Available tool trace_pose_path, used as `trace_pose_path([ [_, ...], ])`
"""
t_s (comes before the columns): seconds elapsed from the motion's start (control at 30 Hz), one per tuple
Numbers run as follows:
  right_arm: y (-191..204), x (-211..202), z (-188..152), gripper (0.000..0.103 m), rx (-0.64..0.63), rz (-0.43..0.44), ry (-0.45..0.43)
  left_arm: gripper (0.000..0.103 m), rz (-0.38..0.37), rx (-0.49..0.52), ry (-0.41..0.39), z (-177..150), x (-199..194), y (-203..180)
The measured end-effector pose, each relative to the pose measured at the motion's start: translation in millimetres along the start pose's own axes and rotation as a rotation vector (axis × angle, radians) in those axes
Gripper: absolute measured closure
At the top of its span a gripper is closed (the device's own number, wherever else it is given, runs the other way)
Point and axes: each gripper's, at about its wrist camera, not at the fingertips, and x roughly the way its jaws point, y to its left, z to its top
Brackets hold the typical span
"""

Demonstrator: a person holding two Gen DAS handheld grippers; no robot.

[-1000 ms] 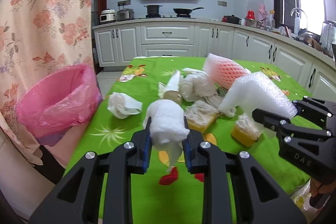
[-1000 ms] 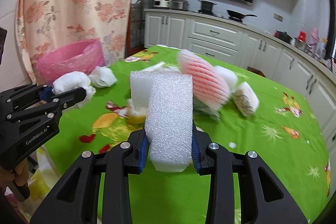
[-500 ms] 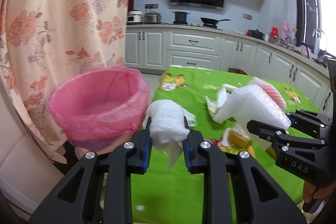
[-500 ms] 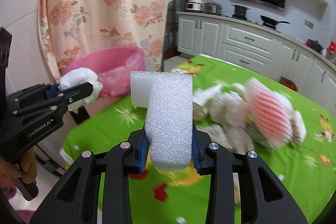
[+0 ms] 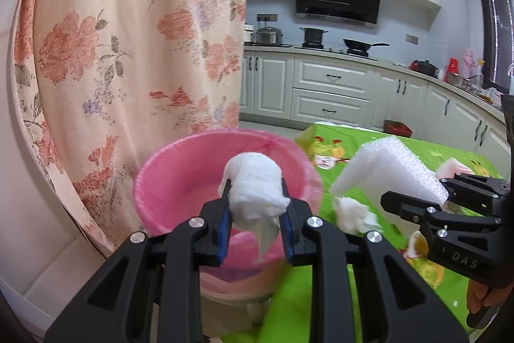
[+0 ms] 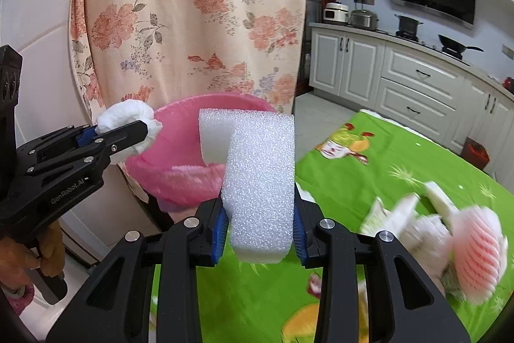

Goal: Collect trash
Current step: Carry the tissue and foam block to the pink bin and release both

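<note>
My left gripper [image 5: 255,211] is shut on a crumpled white paper wad [image 5: 255,192] and holds it over the near rim of the pink-lined trash bin [image 5: 180,179]. It also shows in the right wrist view [image 6: 128,130], with the wad [image 6: 125,114] at the bin's left edge [image 6: 180,179]. My right gripper [image 6: 260,230] is shut on an L-shaped white foam piece [image 6: 260,182], just right of the bin; it also shows in the left wrist view [image 5: 414,204], with the foam [image 5: 388,172].
A green patterned tablecloth [image 6: 369,176] holds more trash: paper wads [image 6: 411,224], a pink foam fruit net [image 6: 478,259] and a wad by the bin [image 5: 351,211]. A floral curtain [image 5: 128,53] hangs behind the bin. Kitchen cabinets [image 5: 331,92] line the back.
Both grippers have swung left with their loads, from above the table's trash pile to the pink bin. The bin now fills the middle of both views.
</note>
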Motion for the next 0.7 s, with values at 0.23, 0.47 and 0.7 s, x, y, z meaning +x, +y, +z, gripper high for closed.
trace_pose_path([
  [0.23,9.8,41.0,30.4,0.069,0.011,0.045,0.039,0.078,0.030,-0.056,0.020,15.2,34.7,38.0],
  [0.47,11.9,78.7,46.2,0.069,0.037,0.067,0.085,0.075,0.050,-0.056,0.045,23.5,65.0,55.4],
  [0.7,18.5,93.2,51.7,0.068,0.008,0.084,0.086,0.065,0.052,-0.083,0.081,15.9,82.1,75.3],
])
